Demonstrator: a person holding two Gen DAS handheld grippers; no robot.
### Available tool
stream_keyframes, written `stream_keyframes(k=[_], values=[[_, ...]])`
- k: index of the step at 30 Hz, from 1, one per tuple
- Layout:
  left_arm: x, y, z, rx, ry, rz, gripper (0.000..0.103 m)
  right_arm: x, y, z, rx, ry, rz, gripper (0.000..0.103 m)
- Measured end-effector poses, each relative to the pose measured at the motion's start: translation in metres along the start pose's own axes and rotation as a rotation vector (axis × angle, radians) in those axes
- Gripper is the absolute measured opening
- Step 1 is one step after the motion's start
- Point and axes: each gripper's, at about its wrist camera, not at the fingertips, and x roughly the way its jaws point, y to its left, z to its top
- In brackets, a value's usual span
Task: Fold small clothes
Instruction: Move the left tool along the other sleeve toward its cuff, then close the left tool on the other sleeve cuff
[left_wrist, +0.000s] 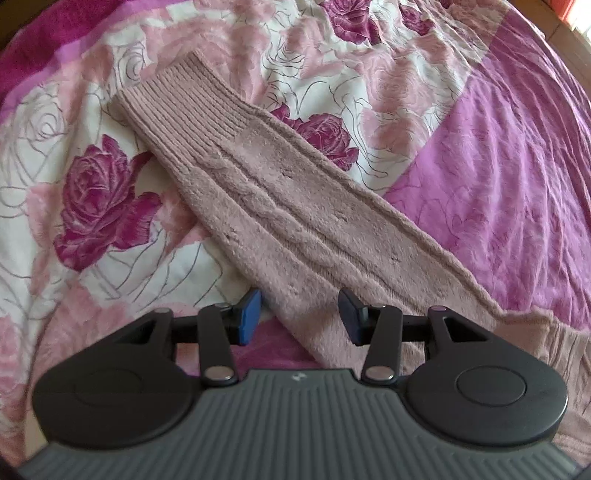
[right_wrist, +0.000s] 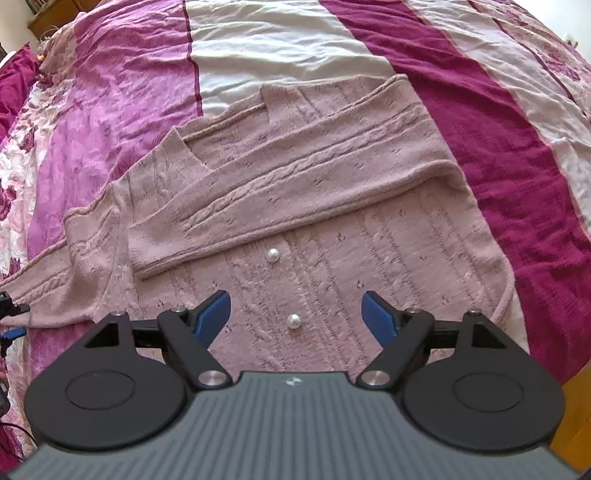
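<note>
Garment: a pink cable-knit cardigan lies flat on the bedspread, which is banded in magenta, violet and white with a rose print at the left.
Folded sleeve: one sleeve is laid across the chest of the cardigan, running from the far right down to the near left.
Spread sleeve: the other sleeve extends away from the body over the rose print, its ribbed cuff at the far left end.
Buttons: two pearl buttons sit on the front placket, one beyond the other.
Left hand-held gripper: jaws partly open, nothing held. The spread sleeve passes beneath the gap between the blue pads; whether the pads touch the knit cannot be told.
Right hand-held gripper: jaws wide open, nothing held. It is positioned over the near part of the cardigan front; the nearer pearl button lies in line with the gap between the pads, and the folded sleeve lies just beyond.
</note>
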Motion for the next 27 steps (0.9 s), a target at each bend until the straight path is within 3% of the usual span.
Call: stream_keyframes(k=[7,19,21,23,27], values=[[0.015,0.014,0.003,-0.086,-0.012,-0.063,0.062,0.008,0.017,-0.002,-0.055,0.002,0.003,0.083],[0.028,-0.001,0.007,-0.046,-0.065,-0.041,0.065,0.015,0.009,-0.006,-0.039,0.015,-0.014,0.083],[0.027,-0.001,0.008,-0.049,-0.073,-0.07,0.051,0.017,0.007,-0.006,-0.024,0.018,-0.014,0.083],[0.027,-0.001,0.01,-0.041,-0.071,-0.099,0.017,0.018,0.004,-0.006,-0.013,0.018,-0.014,0.083],[0.009,-0.005,0.012,0.003,-0.097,-0.14,0.013,0.018,0.002,-0.005,-0.009,0.013,-0.017,0.083]])
